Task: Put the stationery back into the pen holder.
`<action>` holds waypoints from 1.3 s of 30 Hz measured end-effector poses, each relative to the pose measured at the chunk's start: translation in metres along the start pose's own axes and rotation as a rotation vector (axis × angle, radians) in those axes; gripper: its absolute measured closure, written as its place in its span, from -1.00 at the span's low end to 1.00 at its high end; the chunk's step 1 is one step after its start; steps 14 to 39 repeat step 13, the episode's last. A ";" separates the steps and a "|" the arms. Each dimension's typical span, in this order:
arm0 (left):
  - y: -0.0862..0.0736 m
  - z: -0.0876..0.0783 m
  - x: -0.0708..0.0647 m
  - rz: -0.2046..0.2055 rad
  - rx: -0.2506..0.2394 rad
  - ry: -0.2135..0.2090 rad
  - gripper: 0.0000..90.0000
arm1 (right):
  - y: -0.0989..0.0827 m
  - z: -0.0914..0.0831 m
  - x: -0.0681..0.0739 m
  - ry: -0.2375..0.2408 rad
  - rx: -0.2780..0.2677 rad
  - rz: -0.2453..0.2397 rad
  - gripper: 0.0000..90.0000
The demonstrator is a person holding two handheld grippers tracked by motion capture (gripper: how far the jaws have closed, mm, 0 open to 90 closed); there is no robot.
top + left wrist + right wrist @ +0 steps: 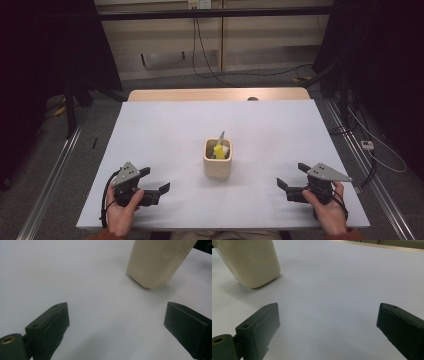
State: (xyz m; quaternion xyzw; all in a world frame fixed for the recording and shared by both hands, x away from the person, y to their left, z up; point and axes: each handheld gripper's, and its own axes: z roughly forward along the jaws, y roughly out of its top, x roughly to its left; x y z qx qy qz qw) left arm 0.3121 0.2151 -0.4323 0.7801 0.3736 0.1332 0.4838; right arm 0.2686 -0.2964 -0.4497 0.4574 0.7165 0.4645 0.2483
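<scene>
Nothing grasped yet: cup [217, 161] mid-desk [150, 130] with yellow item [219, 150] inside, left tongs [152, 181] and right tongs [291, 176] both wide, empty, flanking cup, well apart from it.

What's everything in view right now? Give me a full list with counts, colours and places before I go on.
cup: 1, cream, upright at the table's middle, between the two grippers and apart from both
yellow item: 1, yellow, inside the cup; too small to tell what it is
grey stick: 1, grey, poking up out of the cup beside the yellow item
table: 1, white top with a wooden strip at its far edge
cables: several, black, on the floor and wall beyond the table
left gripper: 1, black, jaws open, near left of the table, holding nothing
right gripper: 1, black, jaws open, near right of the table, holding nothing
hands: 2, one on each gripper, at the near edge
</scene>
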 end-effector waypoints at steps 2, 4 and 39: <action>0.000 0.000 0.000 -0.001 -0.003 0.000 -0.86 | 0.000 0.000 0.001 -0.012 -0.006 -0.008 -0.90; 0.000 0.000 -0.001 -0.005 -0.004 0.004 -0.86 | 0.000 0.001 0.001 -0.018 -0.007 -0.007 -0.89; 0.002 0.000 0.001 -0.005 -0.001 0.005 -0.86 | 0.000 0.001 -0.001 -0.042 -0.021 0.012 -0.90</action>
